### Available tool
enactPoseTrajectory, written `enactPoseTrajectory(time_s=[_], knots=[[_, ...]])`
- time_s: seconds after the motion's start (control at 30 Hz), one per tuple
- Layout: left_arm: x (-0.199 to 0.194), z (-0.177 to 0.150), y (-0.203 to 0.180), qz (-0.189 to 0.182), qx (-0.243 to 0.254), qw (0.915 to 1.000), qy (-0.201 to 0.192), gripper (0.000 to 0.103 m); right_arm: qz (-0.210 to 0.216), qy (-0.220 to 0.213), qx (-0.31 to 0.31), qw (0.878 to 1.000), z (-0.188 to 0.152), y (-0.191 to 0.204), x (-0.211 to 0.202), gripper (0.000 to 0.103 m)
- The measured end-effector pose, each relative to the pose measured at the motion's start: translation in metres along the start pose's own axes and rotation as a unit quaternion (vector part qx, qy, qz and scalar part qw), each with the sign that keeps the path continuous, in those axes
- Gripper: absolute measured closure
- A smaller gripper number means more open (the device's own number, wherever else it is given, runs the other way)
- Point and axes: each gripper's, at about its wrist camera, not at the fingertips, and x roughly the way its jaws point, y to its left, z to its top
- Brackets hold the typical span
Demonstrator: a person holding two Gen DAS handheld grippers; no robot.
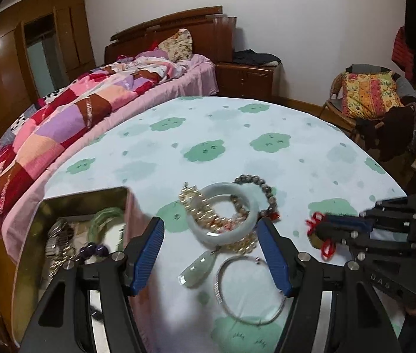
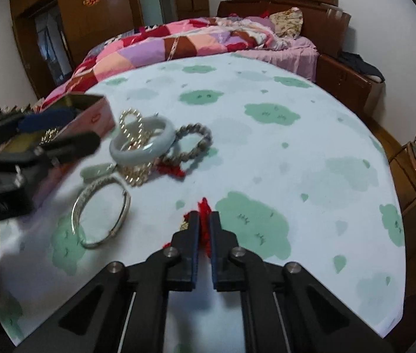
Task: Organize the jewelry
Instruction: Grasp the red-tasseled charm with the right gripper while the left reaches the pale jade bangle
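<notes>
Green bangle point(image 1: 105, 220) sits boxed already; my right claw point(image 2: 205, 220) pinches the red cord charm point(image 2: 204, 206), left claw point(image 1: 208, 253) spread over the remaining pile point(image 1: 222, 214).

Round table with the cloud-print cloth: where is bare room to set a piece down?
The far half of the cloud-print cloth, beyond the pale jade bangle, and its right side are bare. Crowded: the cluster of bangle, grey bead bracelet and silver hoop bangle beside the metal tin.
</notes>
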Motion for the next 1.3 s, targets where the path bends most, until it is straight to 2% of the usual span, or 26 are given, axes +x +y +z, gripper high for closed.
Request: enactPoseTrajectory(time_s=[0.17, 0.23, 0.33, 0.5, 0.57, 0.63, 0.67, 0.83, 0.9, 1.0, 1.3], knots=[[0.019, 0.006, -0.012, -0.012, 0.011, 0.9998, 0.012, 0.038, -0.013, -0.023, 0.027, 0.999, 0.013, -0.018, -0.002, 0.095], [0.027, 0.007, -0.014, -0.015, 0.016, 0.9995, 0.021, 0.052, -0.014, -0.023, 0.035, 0.999, 0.013, -0.021, 0.001, 0.095], [0.04, 0.009, -0.02, -0.03, 0.023, 0.9985, 0.039, 0.065, -0.007, -0.026, 0.041, 0.999, 0.014, -0.022, 0.001, 0.095], [0.052, 0.006, -0.024, -0.047, 0.02, 0.9972, 0.055, 0.066, -0.002, -0.025, 0.038, 0.999, 0.014, -0.02, 0.002, 0.095], [0.055, 0.005, -0.024, -0.047, 0.019, 0.9971, 0.056, 0.071, -0.001, -0.025, 0.037, 0.999, 0.014, -0.019, 0.002, 0.095], [0.053, 0.005, -0.022, -0.048, 0.019, 0.9971, 0.056, 0.087, -0.001, -0.025, 0.036, 0.999, 0.014, -0.019, 0.002, 0.095], [0.052, 0.005, -0.021, -0.051, 0.02, 0.9968, 0.057, 0.089, -0.001, -0.025, 0.036, 0.999, 0.014, -0.019, 0.002, 0.095], [0.048, 0.002, -0.017, -0.052, 0.012, 0.9968, 0.059, 0.09, -0.001, -0.025, 0.036, 0.999, 0.014, -0.019, 0.002, 0.095], [0.038, 0.002, -0.017, -0.046, 0.014, 0.9977, 0.048, 0.092, 0.0, -0.025, 0.036, 0.999, 0.014, -0.019, 0.002, 0.095], [0.025, 0.003, -0.015, -0.058, 0.0, 0.9977, 0.035, 0.092, 0.0, -0.025, 0.036, 0.999, 0.014, -0.019, 0.002, 0.095], [-0.005, 0.001, -0.025, -0.045, 0.006, 0.999, -0.006, 0.092, 0.004, -0.037, 0.04, 0.998, 0.014, -0.02, -0.002, 0.095]])
